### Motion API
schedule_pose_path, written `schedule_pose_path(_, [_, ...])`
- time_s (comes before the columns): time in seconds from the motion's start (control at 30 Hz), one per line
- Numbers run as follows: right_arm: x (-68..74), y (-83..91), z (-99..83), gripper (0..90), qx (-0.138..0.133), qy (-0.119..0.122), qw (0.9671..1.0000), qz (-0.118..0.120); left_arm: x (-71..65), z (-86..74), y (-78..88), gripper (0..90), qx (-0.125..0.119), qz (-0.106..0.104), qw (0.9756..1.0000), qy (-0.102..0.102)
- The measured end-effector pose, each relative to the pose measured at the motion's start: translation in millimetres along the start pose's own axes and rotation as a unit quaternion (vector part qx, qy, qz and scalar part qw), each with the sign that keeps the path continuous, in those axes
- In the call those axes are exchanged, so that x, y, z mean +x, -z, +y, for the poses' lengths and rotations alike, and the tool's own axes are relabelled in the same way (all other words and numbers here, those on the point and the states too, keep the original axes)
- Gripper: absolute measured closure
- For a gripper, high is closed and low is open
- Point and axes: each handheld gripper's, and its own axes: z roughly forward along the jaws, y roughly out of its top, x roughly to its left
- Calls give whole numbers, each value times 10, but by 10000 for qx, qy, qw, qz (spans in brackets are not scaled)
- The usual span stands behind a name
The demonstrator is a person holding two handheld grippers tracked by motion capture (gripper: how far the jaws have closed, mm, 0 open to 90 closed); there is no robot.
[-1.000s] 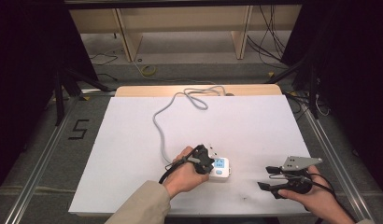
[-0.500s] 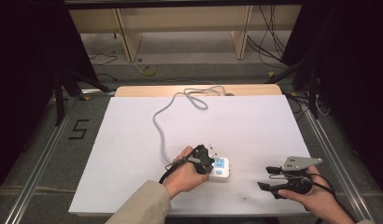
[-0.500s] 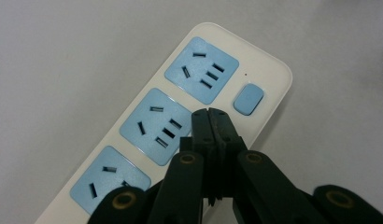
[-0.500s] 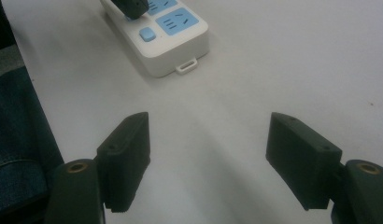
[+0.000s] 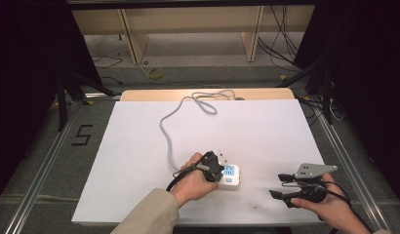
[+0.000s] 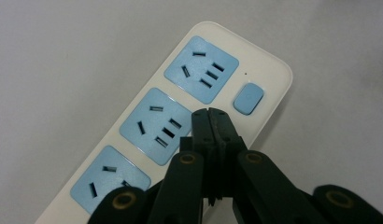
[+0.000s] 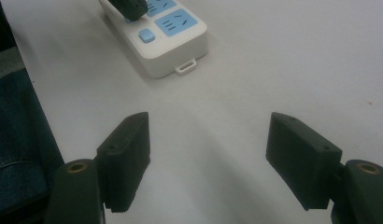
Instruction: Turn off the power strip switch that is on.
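A white power strip [image 5: 231,174] with blue sockets lies near the table's front middle. Its grey cable [image 5: 171,117] runs toward the far edge. My left gripper [image 5: 215,168] is over the strip, held by a hand. In the left gripper view the jaws [image 6: 209,112] are shut with nothing between them. Their tips sit at the edge of the middle socket [image 6: 157,126], close to the blue button [image 6: 248,98]. My right gripper [image 5: 277,185] rests at the front right, open and empty. In the right gripper view its jaws [image 7: 208,123] point toward the strip [image 7: 166,42].
A white board [image 5: 139,146] covers the table, with a wooden strip along its far edge. The cable loops near that far edge [image 5: 208,97]. Shelving and loose cables lie on the floor beyond. A dark blue trouser leg [image 7: 17,140] is beside the table.
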Motion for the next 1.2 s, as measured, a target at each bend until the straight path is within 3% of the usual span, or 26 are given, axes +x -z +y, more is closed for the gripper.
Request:
schedule_pose_path(0.33, [1,4,-1,309,-20,-16,10000,-9,-25,-7,-3,900,24,87,9999,-99])
schedule_pose_path(0.53, [4,5,1,309,-20,-17,10000,-6,-1,-16,0,900,5,5,10000,-18])
schedule_pose_path(1.2, [7,12,-3,309,-16,-24,10000,-11,-2,-20,11,900,11,21,10000,-86])
